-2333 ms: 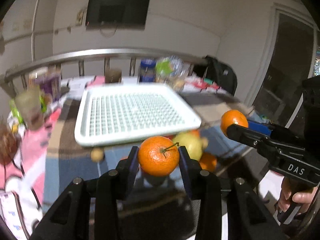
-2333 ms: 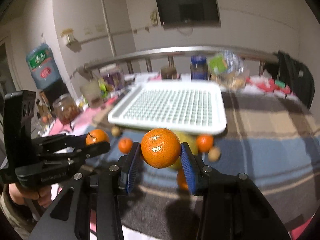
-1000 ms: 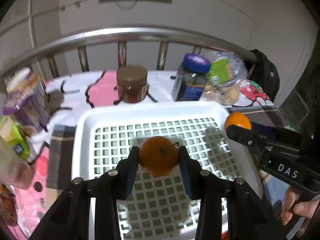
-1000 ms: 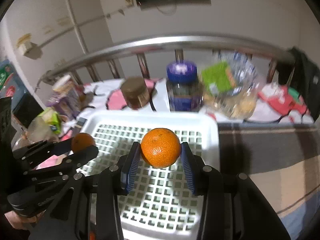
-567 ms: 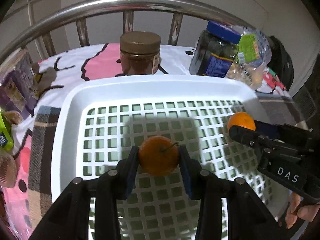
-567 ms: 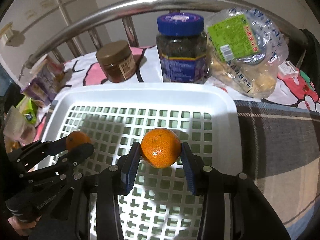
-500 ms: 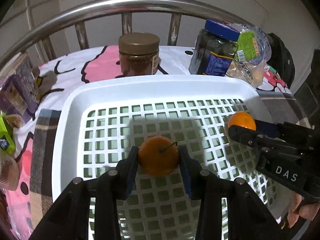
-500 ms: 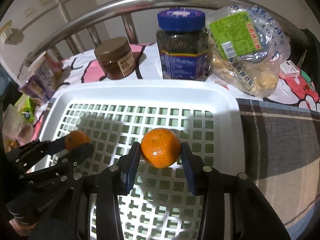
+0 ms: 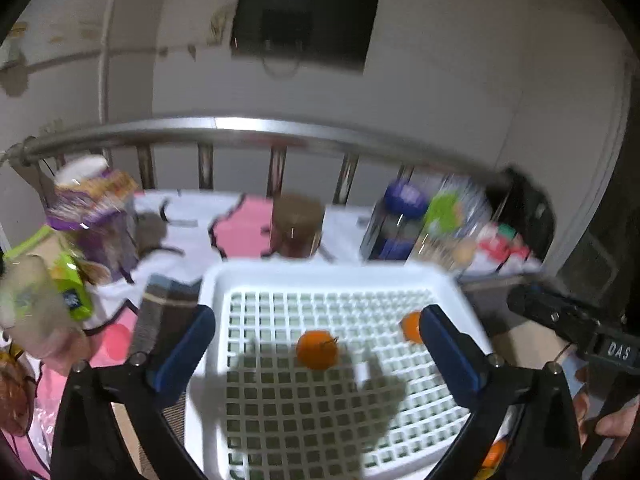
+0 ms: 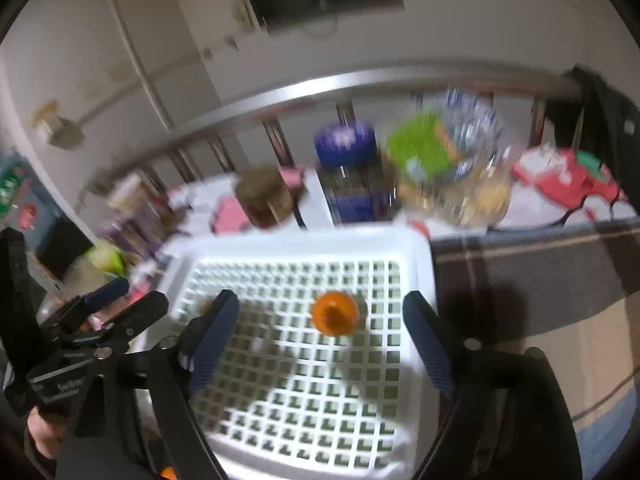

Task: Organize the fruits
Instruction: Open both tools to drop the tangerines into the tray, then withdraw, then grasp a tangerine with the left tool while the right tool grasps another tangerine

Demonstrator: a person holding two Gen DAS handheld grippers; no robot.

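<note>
A white slotted tray (image 9: 332,276) (image 10: 416,256) lies on the plaid tablecloth. Two oranges lie in it: one with a stem (image 9: 317,349) near the middle and one (image 9: 411,326) to its right, which also shows in the right wrist view (image 10: 334,313). My left gripper (image 9: 316,348) is open and empty above the tray, jaws wide apart. My right gripper (image 10: 320,336) is open and empty above the tray too. The right gripper's body (image 9: 576,328) shows at the right of the left wrist view; the left gripper (image 10: 108,312) shows at the left of the right wrist view.
Behind the tray stand a brown-lidded jar (image 9: 298,224), a blue-lidded jar (image 10: 348,168) and a bag of snacks (image 10: 452,160), before a metal rail (image 9: 256,128). Packets (image 9: 92,208) crowd the left side. An orange fruit (image 9: 494,454) lies on the cloth by the tray's near right corner.
Both grippers have opened and let go of their oranges, which now lie in the tray. Both grippers have pulled back and tilted up from the tray.
</note>
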